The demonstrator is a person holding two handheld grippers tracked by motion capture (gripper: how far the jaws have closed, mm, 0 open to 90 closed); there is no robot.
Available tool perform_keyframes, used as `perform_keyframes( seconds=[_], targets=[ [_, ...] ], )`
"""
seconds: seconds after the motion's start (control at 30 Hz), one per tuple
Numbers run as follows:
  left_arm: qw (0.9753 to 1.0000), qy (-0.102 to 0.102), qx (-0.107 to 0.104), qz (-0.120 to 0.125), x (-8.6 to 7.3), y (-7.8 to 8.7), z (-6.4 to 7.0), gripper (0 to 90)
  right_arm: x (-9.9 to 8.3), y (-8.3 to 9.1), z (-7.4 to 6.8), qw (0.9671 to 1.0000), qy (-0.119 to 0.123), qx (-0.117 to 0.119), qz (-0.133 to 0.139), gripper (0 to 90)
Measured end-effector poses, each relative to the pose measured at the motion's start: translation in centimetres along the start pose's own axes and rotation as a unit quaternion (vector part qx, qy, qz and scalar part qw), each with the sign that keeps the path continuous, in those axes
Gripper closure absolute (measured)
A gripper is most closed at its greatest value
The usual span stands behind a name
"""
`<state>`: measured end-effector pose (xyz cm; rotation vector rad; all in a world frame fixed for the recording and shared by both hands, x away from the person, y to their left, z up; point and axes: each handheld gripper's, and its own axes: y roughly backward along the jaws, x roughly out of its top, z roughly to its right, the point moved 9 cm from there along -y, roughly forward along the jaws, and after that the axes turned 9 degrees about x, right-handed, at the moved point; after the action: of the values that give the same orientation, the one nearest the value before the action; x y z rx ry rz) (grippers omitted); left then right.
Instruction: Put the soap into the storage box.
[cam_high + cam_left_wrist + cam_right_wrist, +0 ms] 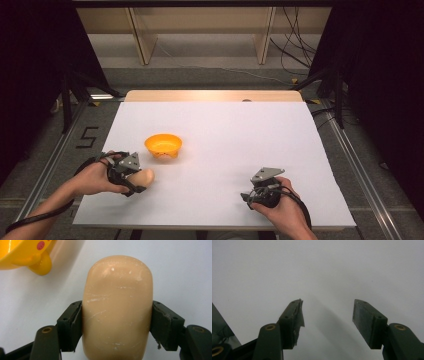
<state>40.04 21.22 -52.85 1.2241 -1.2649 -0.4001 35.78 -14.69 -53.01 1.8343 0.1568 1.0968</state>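
A tan, rounded bread-like loaf (pixel 117 307) sits between the jaws of my left gripper (pixel 117 306), which is shut on it, both pads pressed against its sides. In the high view the loaf (pixel 145 176) pokes out to the right of the left gripper (pixel 135 179) at the table's front left. An orange bowl (pixel 163 145) stands just beyond it; its rim and a small handle (pixel 41 265) show at the upper left of the left gripper view. My right gripper (pixel 327 312) is open over bare white surface, held at the front right (pixel 248 196).
A white sheet (pixel 225 135) covers the table, with a strip of wooden top (pixel 215 95) at the far edge. Metal rails run along both sides. Cables lie on the floor beyond the table.
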Motion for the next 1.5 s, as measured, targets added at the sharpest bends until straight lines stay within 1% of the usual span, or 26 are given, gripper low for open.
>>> perform_keyframes(
  seconds=[0.03,0.17,0.33,0.37,0.43,0.47,0.5,0.53,0.57,0.67,0.73,0.83,0.87,0.9,0.93,0.97,1.0,1.03,1.1,1.17,1.2,1.3,1.4,1.43,1.47,1.5],
  targets=[
    [1.0000,0.006,-0.002,-0.002,0.0,0.0,0.1,31.9,0.0,0.0,0.0,1.0000,-0.001,0.001,0.000,41.7],
    [1.0000,-0.001,0.002,0.006,0.1,0.2,-0.1,31.9,-0.1,0.2,0.0,1.0000,0.000,0.004,-0.008,41.7],
    [0.9999,-0.004,0.005,0.008,0.1,0.4,-0.5,31.9,0.0,0.0,0.0,1.0000,0.000,0.001,0.000,41.7],
    [0.9998,-0.013,0.010,0.006,0.1,0.5,-0.7,31.9,-0.1,0.1,0.0,1.0000,0.001,0.005,-0.009,41.6],
    [0.9999,-0.006,0.007,0.011,0.2,0.5,-0.7,31.9,0.0,0.2,0.0,1.0000,-0.001,0.005,-0.008,41.6],
    [0.9998,-0.012,0.013,0.010,0.2,0.6,-0.9,32.0,-0.1,0.2,-0.1,0.9999,-0.004,0.006,-0.009,41.6],
    [0.9999,-0.004,0.008,0.013,0.3,0.6,-0.8,31.9,-0.1,0.2,-0.1,0.9999,-0.004,0.006,-0.008,41.7],
    [0.9998,-0.017,0.012,0.007,0.2,0.8,-1.1,31.9,0.0,0.0,-0.1,1.0000,-0.007,0.006,0.001,41.6],
    [0.9995,-0.025,0.015,0.010,0.3,0.8,-1.3,31.9,0.0,0.0,0.0,1.0000,-0.002,0.003,-0.001,41.6],
    [0.9996,-0.009,0.016,0.023,0.6,0.8,-1.2,31.9,0.0,0.1,-0.1,0.9999,-0.007,0.006,-0.008,41.6],
    [0.9995,-0.021,0.014,0.018,0.6,0.9,-1.4,31.9,0.0,0.2,-0.1,0.9999,-0.007,0.006,-0.007,41.6],
    [0.9994,-0.018,0.018,0.023,0.7,0.8,-1.6,31.9,0.0,0.1,-0.1,0.9999,-0.007,0.006,-0.005,41.6],
    [0.9996,-0.019,0.014,0.017,0.7,0.9,-1.6,31.9,0.0,0.1,0.0,1.0000,0.000,0.004,-0.003,41.6],
    [0.9993,-0.024,0.020,0.021,0.8,0.9,-1.8,31.9,0.0,0.1,0.0,1.0000,-0.004,0.005,-0.003,41.6],
    [0.9993,-0.015,0.020,0.027,0.9,0.8,-1.8,31.9,0.0,0.1,-0.1,0.9999,-0.009,0.006,-0.005,41.6],
    [0.9993,-0.023,0.018,0.024,0.9,1.0,-1.9,31.9,0.0,0.1,0.0,1.0000,-0.002,0.004,-0.003,41.5],
    [0.9993,-0.023,0.018,0.024,0.9,1.0,-1.9,31.9,0.0,0.1,0.0,1.0000,-0.002,0.004,-0.003,41.5],
    [0.9992,-0.015,0.021,0.031,1.1,0.9,-2.0,32.0,0.0,0.1,0.0,1.0000,-0.003,0.004,-0.003,41.5],
    [0.9992,-0.020,0.019,0.028,1.1,1.0,-2.1,32.0,0.0,0.1,0.0,1.0000,-0.003,0.004,-0.002,41.6],
    [0.9988,-0.020,0.022,0.038,1.4,1.0,-2.3,31.9,0.0,0.1,0.0,1.0000,-0.002,0.004,-0.002,41.5],
    [0.9988,-0.011,0.022,0.043,1.5,0.9,-2.2,32.0,0.0,0.1,-0.1,1.0000,-0.006,0.004,-0.001,41.5],
    [0.9988,-0.024,0.020,0.039,1.5,1.1,-2.5,32.0,0.0,0.3,0.0,0.9999,-0.009,0.004,-0.005,41.5],
    [0.9985,-0.010,0.024,0.049,1.7,1.0,-2.5,31.9,0.1,0.3,0.1,1.0000,-0.001,0.001,0.001,41.6],
    [0.9984,-0.016,0.023,0.049,1.8,1.0,-2.6,32.0,0.1,0.3,0.1,1.0000,-0.002,0.000,0.002,41.6],
    [0.9986,-0.008,0.021,0.048,1.8,1.1,-2.5,32.0,0.1,0.3,0.0,1.0000,-0.009,0.002,0.001,41.6],
    [0.9985,-0.011,0.022,0.048,1.8,1.1,-2.6,31.9,0.2,0.3,0.0,0.9999,-0.010,0.002,0.004,41.6]
  ],
)
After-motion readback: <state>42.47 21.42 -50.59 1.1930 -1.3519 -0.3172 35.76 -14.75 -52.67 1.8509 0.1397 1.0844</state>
